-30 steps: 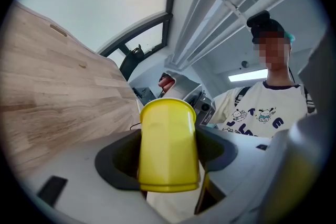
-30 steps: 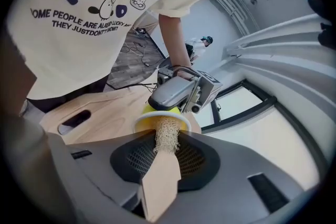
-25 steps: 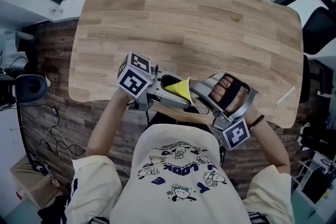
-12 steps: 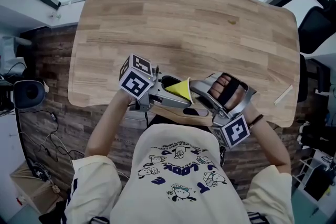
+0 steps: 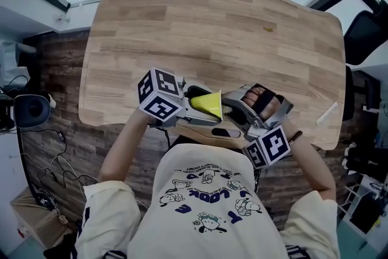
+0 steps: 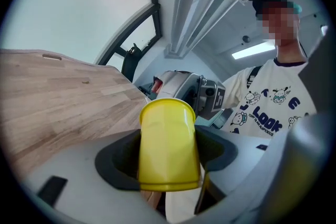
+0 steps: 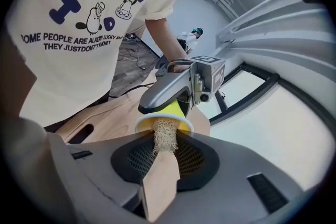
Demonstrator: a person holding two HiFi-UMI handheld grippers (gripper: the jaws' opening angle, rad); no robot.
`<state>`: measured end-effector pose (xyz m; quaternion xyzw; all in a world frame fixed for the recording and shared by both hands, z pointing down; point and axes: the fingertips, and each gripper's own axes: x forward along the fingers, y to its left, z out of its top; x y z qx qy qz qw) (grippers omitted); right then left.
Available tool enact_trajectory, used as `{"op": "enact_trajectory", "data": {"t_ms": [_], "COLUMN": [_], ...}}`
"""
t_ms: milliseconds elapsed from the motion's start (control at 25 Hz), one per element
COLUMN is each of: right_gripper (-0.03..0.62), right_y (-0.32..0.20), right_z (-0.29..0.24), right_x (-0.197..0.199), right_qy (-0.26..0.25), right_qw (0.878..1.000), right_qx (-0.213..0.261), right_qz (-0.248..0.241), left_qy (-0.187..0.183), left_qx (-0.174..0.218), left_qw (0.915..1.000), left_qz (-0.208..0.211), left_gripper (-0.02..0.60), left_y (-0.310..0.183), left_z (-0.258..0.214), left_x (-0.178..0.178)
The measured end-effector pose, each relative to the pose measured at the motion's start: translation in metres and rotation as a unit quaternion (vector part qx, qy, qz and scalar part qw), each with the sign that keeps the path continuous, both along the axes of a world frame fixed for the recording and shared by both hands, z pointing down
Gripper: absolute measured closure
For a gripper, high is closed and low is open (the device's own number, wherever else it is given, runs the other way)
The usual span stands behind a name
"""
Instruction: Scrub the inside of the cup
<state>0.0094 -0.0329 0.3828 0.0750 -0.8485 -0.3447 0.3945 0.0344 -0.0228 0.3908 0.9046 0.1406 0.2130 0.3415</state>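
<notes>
cup (image 6: 168, 144), yellow, is gripped across its sides by the left gripper (image 5: 193, 107), whose dark pads are pressed on both flanks. it is held lying nearly level, base toward the left gripper's camera and mouth turned away toward the right gripper (image 5: 233, 113). in the head view the cup (image 5: 208, 103) is seen in the air at the near edge of the bench (image 5: 212, 27), just in front of the person's chest and between the two grippers.

scrubbing brush (image 7: 160, 170) is clamped in the right gripper, whose jaws are closed on its flat wooden handle. the handle is pointed forward along the jaws. the pale, fibrous head (image 7: 165, 136) is pushed into the mouth of the cup, with the rim seen around it in the right gripper view.

the left marker cube (image 5: 159, 94) is seen over the bench's near edge. the right marker cube (image 5: 267, 147) is seen lower, toward the person's shirt (image 5: 206, 203). the right hand (image 5: 260, 100) is wrapped around its gripper's handle.

a pale strip (image 5: 329, 111) is seen lying near the bench's right edge, well apart from the cup.
</notes>
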Motion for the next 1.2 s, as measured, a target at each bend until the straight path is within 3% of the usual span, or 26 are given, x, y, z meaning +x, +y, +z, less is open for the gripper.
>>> {"op": "enact_trajectory", "data": {"t_ms": [320, 600, 840, 1040, 1200], "right_gripper": [0.505, 0.506, 0.507, 0.505, 0.506], "right_y": [0.000, 0.004, 0.007, 0.006, 0.006], "right_z": [0.004, 0.006, 0.014, 0.015, 0.015], "right_x": [0.003, 0.004, 0.003, 0.001, -0.001], "right_qy": [-0.032, -0.059, -0.076, -0.101, -0.116], "right_qw": [0.993, 0.970, 0.951, 0.928, 0.911], "right_qx": [-0.111, -0.227, -0.284, -0.336, -0.372], "right_qz": [0.038, 0.068, 0.095, 0.121, 0.133], "left_qy": [-0.026, -0.046, -0.077, -0.085, -0.090], "left_qx": [0.095, 0.165, 0.264, 0.300, 0.348], "left_qw": [0.9950, 0.9843, 0.9591, 0.9472, 0.9297], "left_qz": [0.016, 0.044, 0.067, 0.075, 0.080], "left_gripper": [0.265, 0.265, 0.265, 0.265, 0.265], "left_y": [-0.003, 0.001, 0.002, 0.002, 0.000], "left_z": [0.004, 0.006, 0.015, 0.019, 0.019], "left_x": [0.002, 0.004, 0.003, 0.002, 0.000]}}
